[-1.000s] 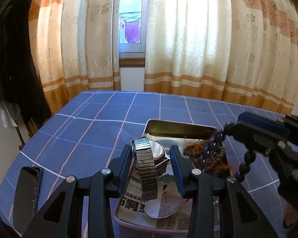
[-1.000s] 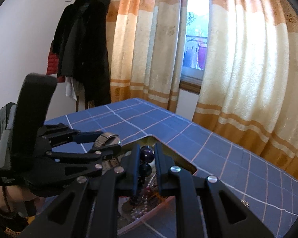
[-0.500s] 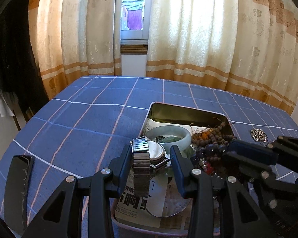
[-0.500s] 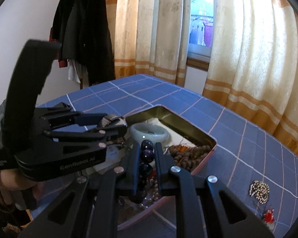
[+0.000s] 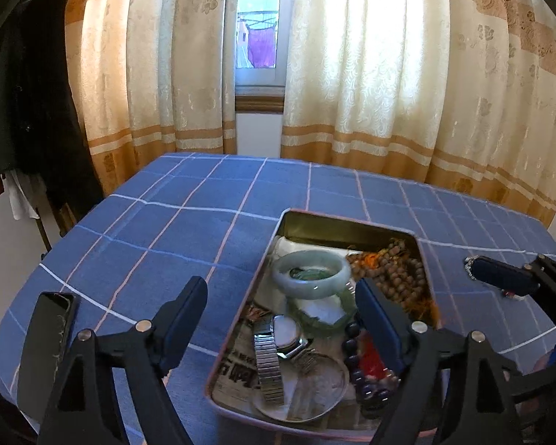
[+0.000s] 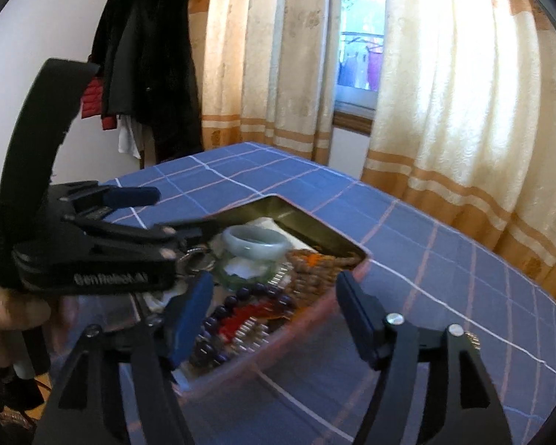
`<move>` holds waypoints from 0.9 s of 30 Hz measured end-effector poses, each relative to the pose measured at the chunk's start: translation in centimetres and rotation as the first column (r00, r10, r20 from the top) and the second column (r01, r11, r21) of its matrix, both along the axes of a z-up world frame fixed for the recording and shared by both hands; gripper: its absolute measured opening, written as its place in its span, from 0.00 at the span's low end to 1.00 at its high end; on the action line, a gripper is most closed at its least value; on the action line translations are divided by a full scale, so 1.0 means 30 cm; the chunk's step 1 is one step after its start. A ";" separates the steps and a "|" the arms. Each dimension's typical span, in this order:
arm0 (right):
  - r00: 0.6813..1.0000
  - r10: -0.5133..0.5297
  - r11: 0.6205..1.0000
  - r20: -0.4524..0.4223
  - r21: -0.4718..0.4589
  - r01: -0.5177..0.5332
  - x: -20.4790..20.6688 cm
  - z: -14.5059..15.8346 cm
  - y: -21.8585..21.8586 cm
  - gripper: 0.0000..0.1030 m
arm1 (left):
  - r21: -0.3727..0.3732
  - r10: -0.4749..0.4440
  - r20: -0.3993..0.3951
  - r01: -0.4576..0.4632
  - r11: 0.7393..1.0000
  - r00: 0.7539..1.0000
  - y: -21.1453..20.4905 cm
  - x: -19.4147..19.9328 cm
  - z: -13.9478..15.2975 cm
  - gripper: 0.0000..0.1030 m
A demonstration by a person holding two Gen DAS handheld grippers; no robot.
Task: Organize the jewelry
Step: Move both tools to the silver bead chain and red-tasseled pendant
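Left gripper (image 5: 281,313) spread wide, jaws just opened, nothing pinched, poised over the near half of the open tin (image 5: 346,224). Right gripper (image 6: 274,315) likewise released, jaws just opened, hanging above the tin's near edge with the dark bead bracelet (image 6: 255,291) lying loose below. Only from the left wrist: one steel-band watch (image 5: 274,348) flat on newsprint, one black phone (image 5: 46,341) on the blue checked cloth (image 5: 166,230). Only from the right wrist: a hand (image 6: 7,307) gripping the left tool, dark coats (image 6: 148,59) hanging by the wall. In the tin, counted: one pale green jade bangle (image 5: 311,274), one brown bead strand (image 5: 400,270), one dark bracelet, one watch.
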State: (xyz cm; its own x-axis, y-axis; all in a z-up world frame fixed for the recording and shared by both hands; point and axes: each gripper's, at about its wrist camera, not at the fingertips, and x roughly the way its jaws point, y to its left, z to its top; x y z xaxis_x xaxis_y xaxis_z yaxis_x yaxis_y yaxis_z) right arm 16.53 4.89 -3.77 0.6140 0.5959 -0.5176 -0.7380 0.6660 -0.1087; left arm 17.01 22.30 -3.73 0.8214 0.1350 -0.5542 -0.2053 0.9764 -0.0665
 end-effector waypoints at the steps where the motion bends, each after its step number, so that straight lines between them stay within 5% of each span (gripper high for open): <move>1: 1.000 -0.005 1.000 0.000 0.002 0.005 0.007 0.004 -0.018 0.73 | -0.003 -0.005 0.002 0.005 1.000 1.000 -0.009 0.003 0.005 0.80; 8: 0.988 -0.151 0.988 0.029 -0.024 0.152 0.104 0.018 -0.294 0.76 | 0.025 -0.103 0.013 0.102 0.994 0.995 -0.180 0.028 0.051 0.80; 15: 0.947 -0.316 0.948 -0.051 -0.064 0.313 0.248 -0.037 -0.567 0.77 | 0.070 -0.199 -0.011 0.200 0.977 0.980 -0.404 0.090 0.064 0.80; 27: 0.945 -0.268 0.963 -0.188 -0.073 0.258 0.280 -0.109 -0.592 0.77 | 0.051 -0.231 -0.147 0.241 0.969 0.962 -0.566 0.312 -0.032 0.80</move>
